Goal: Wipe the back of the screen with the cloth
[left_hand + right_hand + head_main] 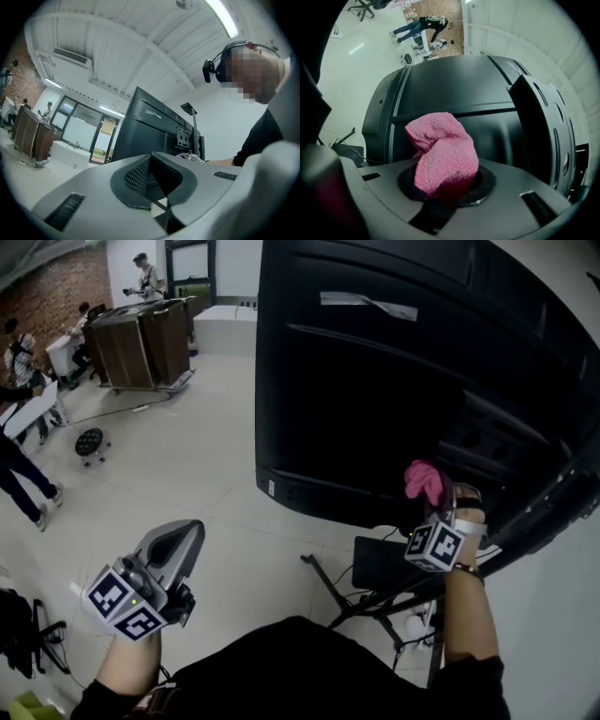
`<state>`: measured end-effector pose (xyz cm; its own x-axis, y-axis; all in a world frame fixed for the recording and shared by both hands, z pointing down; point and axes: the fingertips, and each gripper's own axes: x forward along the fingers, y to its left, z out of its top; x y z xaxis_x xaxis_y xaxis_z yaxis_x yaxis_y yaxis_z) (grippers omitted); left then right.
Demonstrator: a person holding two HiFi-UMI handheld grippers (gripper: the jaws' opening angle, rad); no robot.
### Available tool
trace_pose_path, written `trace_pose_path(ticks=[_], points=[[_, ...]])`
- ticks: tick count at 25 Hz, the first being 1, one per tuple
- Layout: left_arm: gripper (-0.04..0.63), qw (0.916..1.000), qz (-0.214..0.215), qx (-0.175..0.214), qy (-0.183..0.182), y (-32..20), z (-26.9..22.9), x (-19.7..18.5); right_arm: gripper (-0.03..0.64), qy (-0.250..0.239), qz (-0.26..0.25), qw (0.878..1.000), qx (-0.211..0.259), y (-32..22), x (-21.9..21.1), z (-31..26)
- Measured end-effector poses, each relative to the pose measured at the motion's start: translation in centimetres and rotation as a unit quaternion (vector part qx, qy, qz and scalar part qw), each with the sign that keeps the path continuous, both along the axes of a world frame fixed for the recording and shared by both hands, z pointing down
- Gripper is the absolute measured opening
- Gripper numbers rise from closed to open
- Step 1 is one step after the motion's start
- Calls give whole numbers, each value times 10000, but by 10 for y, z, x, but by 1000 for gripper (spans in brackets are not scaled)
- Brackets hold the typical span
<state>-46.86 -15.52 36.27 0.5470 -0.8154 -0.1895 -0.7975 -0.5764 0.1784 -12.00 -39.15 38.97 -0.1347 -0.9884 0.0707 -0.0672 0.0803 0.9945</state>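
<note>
The big black back of the screen [375, 381] fills the upper right of the head view on its stand. A bunched pink cloth [425, 480] sticks out of my right gripper [441, 507], which is shut on it and held at the screen's lower back panel. In the right gripper view the cloth [443, 157] stands up from the jaws close to the screen back [454, 93]; contact cannot be told. My left gripper [178, 549] hangs low at the left, shut with nothing in it, away from the screen [150, 131].
The screen's stand legs [366, 601] and a black base plate [384, 563] lie under the screen beside my right arm. Far left are a wooden cabinet on wheels [141, 343], a small black stool [89, 442] and several people. A strip of tape [370, 304] is stuck high on the screen back.
</note>
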Motion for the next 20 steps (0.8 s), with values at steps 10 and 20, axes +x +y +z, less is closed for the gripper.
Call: trace_pose_path(ticks=[10,20], points=[[-3,9981,-563,-240,62,23,14,-36,107,615,-2124,9641,-1469,26,-298,118],[-3,9996,-66,-228,165,-2,22,-12,106,339,-767,9835,-1605,11,-79,131]])
